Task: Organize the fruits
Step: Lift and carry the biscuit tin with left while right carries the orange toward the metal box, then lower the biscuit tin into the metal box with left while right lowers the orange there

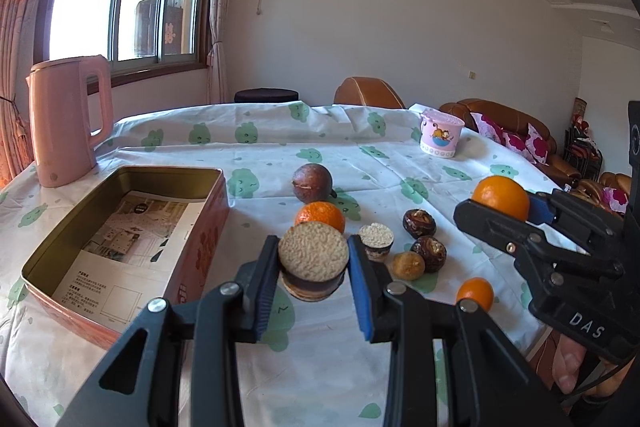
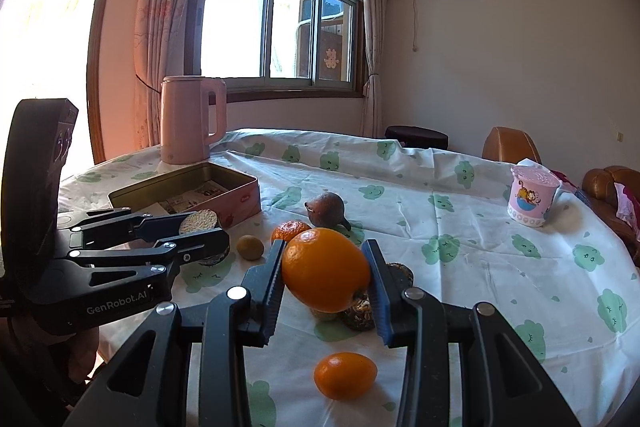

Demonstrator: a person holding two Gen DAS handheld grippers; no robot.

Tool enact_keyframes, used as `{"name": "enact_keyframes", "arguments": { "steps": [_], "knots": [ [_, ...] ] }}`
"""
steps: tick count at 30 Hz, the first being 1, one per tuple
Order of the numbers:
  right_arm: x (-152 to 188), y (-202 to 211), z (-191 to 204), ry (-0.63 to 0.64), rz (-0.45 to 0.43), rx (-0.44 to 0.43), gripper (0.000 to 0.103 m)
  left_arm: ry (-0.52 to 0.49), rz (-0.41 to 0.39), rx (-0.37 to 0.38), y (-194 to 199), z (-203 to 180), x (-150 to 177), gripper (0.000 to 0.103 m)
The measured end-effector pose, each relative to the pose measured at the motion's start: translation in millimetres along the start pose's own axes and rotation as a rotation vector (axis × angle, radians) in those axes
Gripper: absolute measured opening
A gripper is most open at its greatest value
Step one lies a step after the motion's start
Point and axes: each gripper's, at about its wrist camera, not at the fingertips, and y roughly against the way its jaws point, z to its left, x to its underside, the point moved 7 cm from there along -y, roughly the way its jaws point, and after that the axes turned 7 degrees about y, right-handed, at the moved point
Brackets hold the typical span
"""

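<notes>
Closest to me, the left gripper has its fingers clenched on a cut brown fruit, pale rough face turned up, lifted clear of the desk. The right gripper grips an orange the same way, its long axis lying across between the fingers — also held off the cloth.

Just below and in front of the right gripper a small orange sits loose on the desk. Further on lie a mandarin, a second cut fruit, a yellowish lump, two dark wrinkled pieces and, beyond those, a round purple-brown fruit.

The open tin lies to the left of the left gripper, its near corner just beside those fingers, long side running away toward the pink kettle. I judge the left gripper is much the nearer to it; the right must cross over the scattered fruit to reach it. Far right stands a pink cup.
</notes>
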Motion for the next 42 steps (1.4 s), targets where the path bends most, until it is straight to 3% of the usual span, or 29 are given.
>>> {"name": "enact_keyframes", "arguments": {
  "steps": [42],
  "knots": [
    [-75.6,-45.7,69.5,0.142,-0.065,-0.125,0.04,0.105,-0.039,-0.156,11.6,89.6,-25.4,0.035]
  ]
}}
